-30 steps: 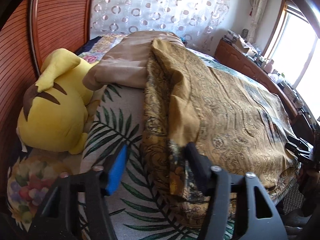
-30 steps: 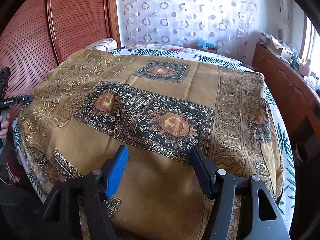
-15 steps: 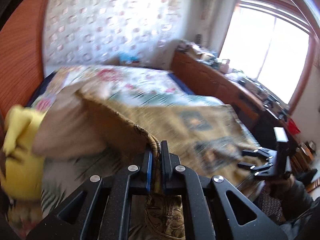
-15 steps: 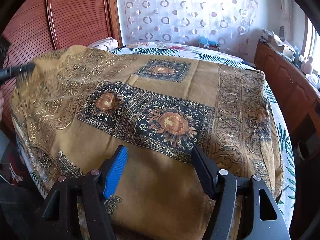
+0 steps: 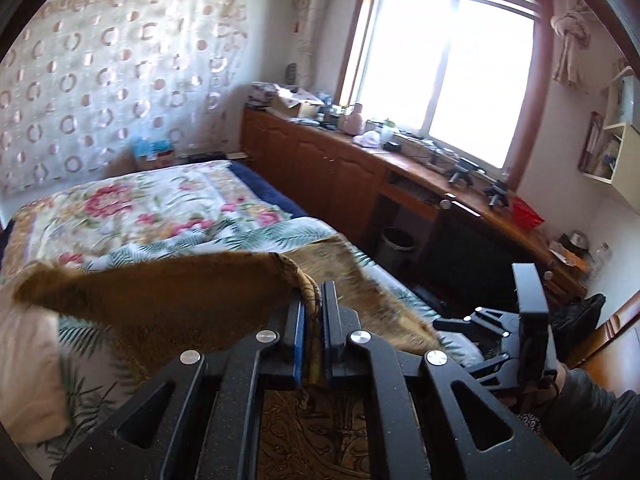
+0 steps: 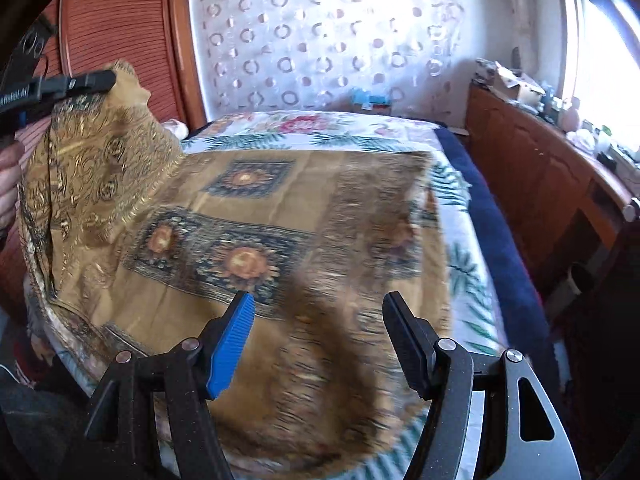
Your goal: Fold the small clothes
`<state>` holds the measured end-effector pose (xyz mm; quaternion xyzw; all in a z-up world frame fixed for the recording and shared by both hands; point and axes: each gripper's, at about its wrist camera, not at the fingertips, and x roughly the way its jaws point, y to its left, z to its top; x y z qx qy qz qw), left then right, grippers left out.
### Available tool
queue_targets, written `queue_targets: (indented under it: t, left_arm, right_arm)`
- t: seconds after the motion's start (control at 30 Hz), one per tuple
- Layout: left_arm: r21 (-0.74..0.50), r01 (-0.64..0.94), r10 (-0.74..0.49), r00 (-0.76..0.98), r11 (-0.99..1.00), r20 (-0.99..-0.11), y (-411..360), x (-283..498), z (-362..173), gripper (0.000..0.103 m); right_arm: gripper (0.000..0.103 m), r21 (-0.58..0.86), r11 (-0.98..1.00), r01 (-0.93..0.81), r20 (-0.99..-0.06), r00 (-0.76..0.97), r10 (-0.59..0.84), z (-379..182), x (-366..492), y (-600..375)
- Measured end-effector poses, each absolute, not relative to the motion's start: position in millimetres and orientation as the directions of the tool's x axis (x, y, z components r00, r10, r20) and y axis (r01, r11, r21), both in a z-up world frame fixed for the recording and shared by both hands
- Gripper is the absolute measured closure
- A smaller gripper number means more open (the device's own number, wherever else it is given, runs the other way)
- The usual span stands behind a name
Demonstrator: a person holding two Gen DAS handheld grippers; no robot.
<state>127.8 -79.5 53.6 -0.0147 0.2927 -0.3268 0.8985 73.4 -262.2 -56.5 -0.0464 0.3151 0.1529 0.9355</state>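
Observation:
A brown-and-gold patterned cloth (image 6: 280,216) with dark flower squares lies spread over the bed. My left gripper (image 5: 314,294) is shut on its left edge. That edge is raised off the bed, so a plain brown flap (image 5: 160,292) hangs in the air. In the right wrist view the left gripper (image 6: 108,78) holds the raised corner at the upper left. My right gripper (image 6: 318,298) stands open just above the cloth's near edge, with nothing between its fingers. In the left wrist view the right gripper (image 5: 452,346) shows at the bed's right side.
The bed has a leaf-and-flower sheet (image 5: 160,208) and a pale pillow (image 5: 24,360). A long wooden cabinet (image 5: 320,168) with clutter runs under the window, with a dark bin (image 5: 396,240) beside it. A red-brown slatted wall (image 6: 120,20) stands behind the bed.
My left gripper has shut on the cloth's edge and swung it up and across, away from the yellow plush toy. The right gripper has shifted slightly and stays open.

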Motion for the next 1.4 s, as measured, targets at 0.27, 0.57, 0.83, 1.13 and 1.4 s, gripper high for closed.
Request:
queue_targets:
  t: [0.27, 0.57, 0.83, 1.13, 1.4]
  left_arm:
    - [-0.162, 0.618, -0.581, 0.573, 0.769, -0.578, -117.6, 132.2, 48.2, 0.064]
    - [-0.122, 0.509, -0.473, 0.648, 0.852, -0.597, -78.4, 131.3, 26.4, 0.041]
    - [-0.121, 0.411, -0.394, 0.687, 0.904, -0.611, -39.0, 125.1, 1.4, 0.041]
    - [-0.112, 0.344, -0.327, 0.669, 0.932, -0.668, -12.2, 123.6, -36.5, 0.041]
    - [-0.124, 0.329, -0.323, 0.668, 0.936, -0.670, -6.0, 118.8, -44.0, 0.041]
  right_arm:
    - [0.034, 0.058, 0.961, -0.272, -0.590, 0.767, 0.253, -54.2, 64.8, -279.3]
    - [0.034, 0.028, 0.952, -0.304, -0.573, 0.776, 0.264, -46.6, 85.0, -271.0]
    - [0.034, -0.007, 0.925, -0.381, -0.614, 0.731, 0.297, -52.9, 127.4, -241.7]
    - [0.034, -0.012, 0.880, -0.474, -0.684, 0.647, 0.339, -59.2, 172.8, -209.7]
    - [0.034, -0.064, 0.867, -0.494, -0.717, 0.627, 0.304, -66.8, 196.6, -189.3]
